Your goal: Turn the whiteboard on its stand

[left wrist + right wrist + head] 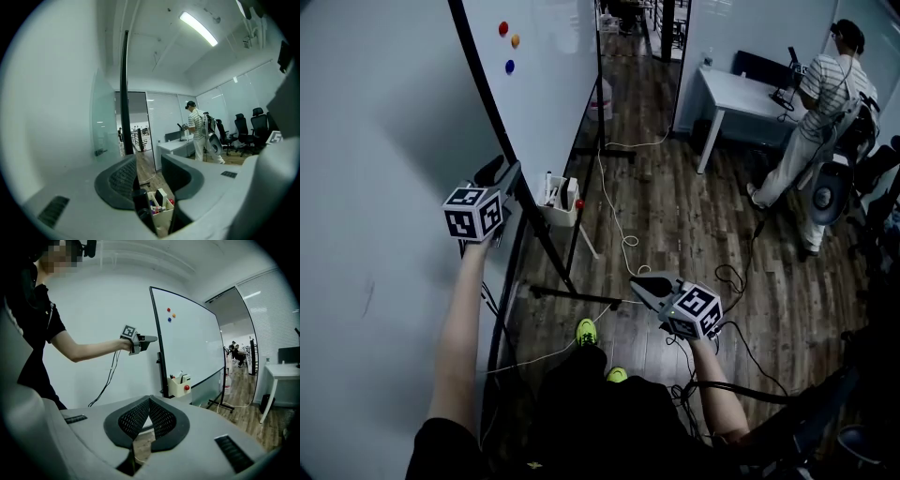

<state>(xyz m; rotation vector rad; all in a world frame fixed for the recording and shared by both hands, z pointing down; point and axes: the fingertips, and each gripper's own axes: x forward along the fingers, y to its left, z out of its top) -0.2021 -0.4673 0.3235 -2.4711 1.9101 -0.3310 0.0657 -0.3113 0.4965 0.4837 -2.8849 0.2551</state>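
Observation:
The whiteboard (548,84) stands edge-on to me on its black stand (572,295), with coloured magnets (508,42) near its top. Its black side frame (487,103) runs down past my left gripper (508,172). In the left gripper view that frame (124,93) rises between the jaws of the left gripper (149,161), which stands open, the pads not pressing on it. A cream marker box (562,202) hangs on the board just beyond. My right gripper (636,281) hangs low over the floor, shut on nothing. From it I see the whiteboard (192,343) and the left gripper (151,338) at its edge.
A white wall (375,187) is close on the left. Cables (619,225) trail over the wooden floor by the stand's feet. A white desk (741,94), a person in a striped shirt (825,103) and office chairs (872,178) are at the far right.

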